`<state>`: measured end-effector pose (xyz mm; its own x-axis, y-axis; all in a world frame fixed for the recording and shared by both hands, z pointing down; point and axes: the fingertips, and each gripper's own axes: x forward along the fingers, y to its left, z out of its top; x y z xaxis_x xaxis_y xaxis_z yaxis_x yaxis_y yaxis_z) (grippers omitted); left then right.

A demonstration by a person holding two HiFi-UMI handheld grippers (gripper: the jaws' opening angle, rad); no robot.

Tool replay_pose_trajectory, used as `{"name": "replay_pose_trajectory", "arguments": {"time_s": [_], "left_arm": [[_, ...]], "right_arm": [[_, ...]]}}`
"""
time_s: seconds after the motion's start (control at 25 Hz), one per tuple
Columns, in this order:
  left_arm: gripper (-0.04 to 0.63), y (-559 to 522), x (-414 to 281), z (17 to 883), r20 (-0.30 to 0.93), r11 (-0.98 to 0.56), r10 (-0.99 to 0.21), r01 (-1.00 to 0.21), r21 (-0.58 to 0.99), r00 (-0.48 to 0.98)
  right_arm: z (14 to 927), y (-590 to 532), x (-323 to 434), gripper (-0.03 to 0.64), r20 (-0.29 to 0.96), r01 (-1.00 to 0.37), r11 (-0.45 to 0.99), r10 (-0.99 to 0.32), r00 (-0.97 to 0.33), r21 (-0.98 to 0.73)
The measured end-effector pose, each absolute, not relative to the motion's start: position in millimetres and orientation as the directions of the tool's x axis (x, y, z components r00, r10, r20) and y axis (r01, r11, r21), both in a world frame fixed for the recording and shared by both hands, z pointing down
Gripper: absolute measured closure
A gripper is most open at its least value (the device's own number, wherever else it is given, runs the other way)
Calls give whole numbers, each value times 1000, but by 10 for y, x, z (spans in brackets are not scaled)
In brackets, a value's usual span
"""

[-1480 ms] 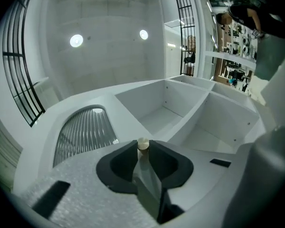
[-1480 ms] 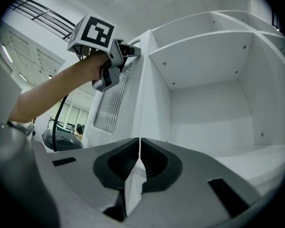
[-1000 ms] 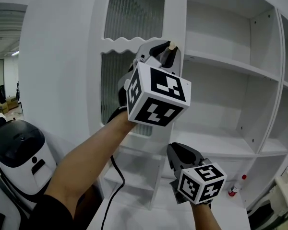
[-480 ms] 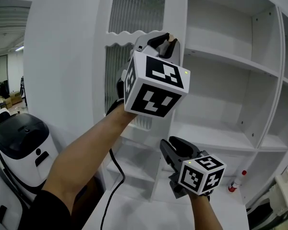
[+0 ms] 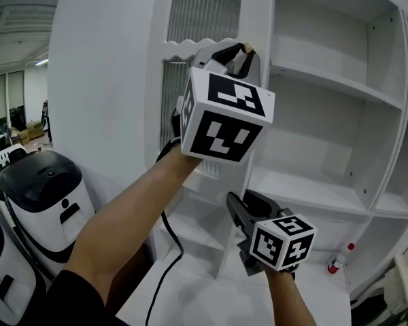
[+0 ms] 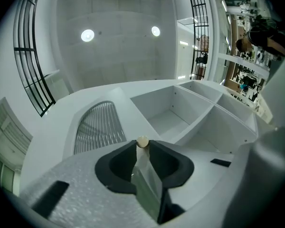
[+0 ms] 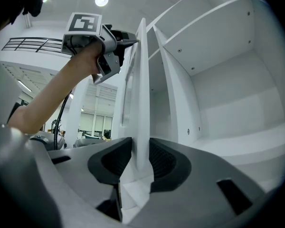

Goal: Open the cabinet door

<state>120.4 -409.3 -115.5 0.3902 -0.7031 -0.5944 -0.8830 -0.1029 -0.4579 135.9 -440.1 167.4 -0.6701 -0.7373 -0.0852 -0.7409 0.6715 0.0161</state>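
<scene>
left gripper [image 5: 236, 54]: jaws on knob [image 5: 247, 47], just eased wider | right gripper [image 5: 241, 208]: jaws astride cabinet door [image 5: 257, 5] edge, just narrowing

**Door swung out, left of the shelves**

The door [image 5: 257, 19] stands swung out at the left of the cabinet [image 5: 387, 114], with the shelves [image 5: 326, 80] stacked one above another to its right. A knob [image 5: 247, 47] sits high by the door's free edge. A machine [image 5: 44, 182] stands left of the door. A bottle [image 5: 338, 260] stands low at the right, before the cabinet.

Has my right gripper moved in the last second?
Yes. Against the small red-capped white bottle, the right gripper sits further left; the white cabinet door's edge stands between its jaws, which just opened, then closed slightly.
</scene>
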Motion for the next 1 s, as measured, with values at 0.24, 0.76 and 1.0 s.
{"name": "replay_pose_trajectory", "arguments": {"time_s": [0.24, 0.76, 1.0], "left_arm": [[508, -4018, 975, -938, -585, -62, -741, -901, -429, 329], [508, -4057, 699, 3, -408, -133, -871, -930, -341, 275], [508, -3986, 474, 440, -338, -178, -902, -944, -279, 270]], "right_arm": [[1687, -4363, 1356, 503, -102, -737, 675, -732, -673, 17], [1654, -4208, 1283, 512, -123, -733, 680, -725, -678, 30], [1639, -4072, 1163, 514, -136, -741, 670, -731, -668, 39]]}}
